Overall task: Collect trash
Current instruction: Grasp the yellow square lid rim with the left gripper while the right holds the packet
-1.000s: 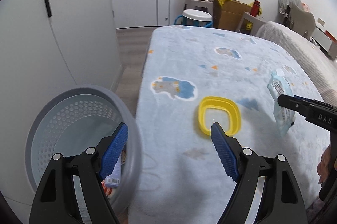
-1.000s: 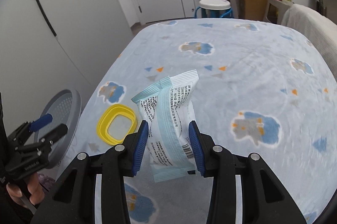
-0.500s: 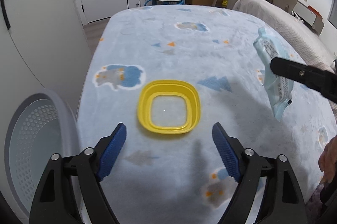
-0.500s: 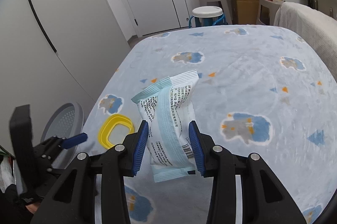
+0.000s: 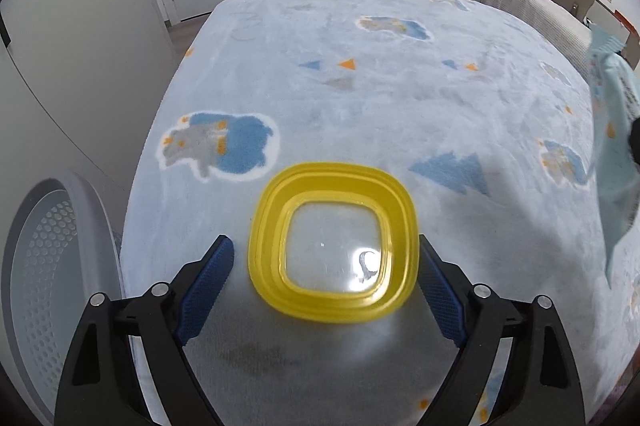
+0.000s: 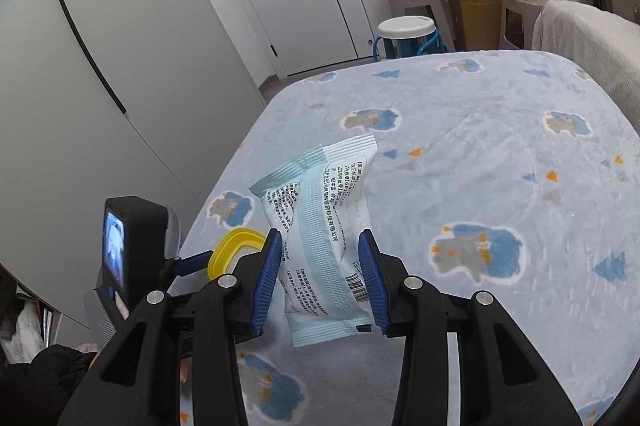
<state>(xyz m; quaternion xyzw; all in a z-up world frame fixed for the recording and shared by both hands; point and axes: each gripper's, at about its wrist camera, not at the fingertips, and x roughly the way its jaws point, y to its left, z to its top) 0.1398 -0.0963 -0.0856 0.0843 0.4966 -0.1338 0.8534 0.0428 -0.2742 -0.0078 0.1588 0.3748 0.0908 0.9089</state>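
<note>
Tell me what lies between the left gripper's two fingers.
In the left wrist view, the yellow lid lies on the blanket between the open left gripper's fingers, which flank it without touching.

Bright even indoor light; glare spot on yellow lid (image 5: 368, 260); fisheye bending, dark corner vignette.

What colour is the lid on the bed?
Yellow rim, clear middle; the lid shows best in the left wrist view.
</note>
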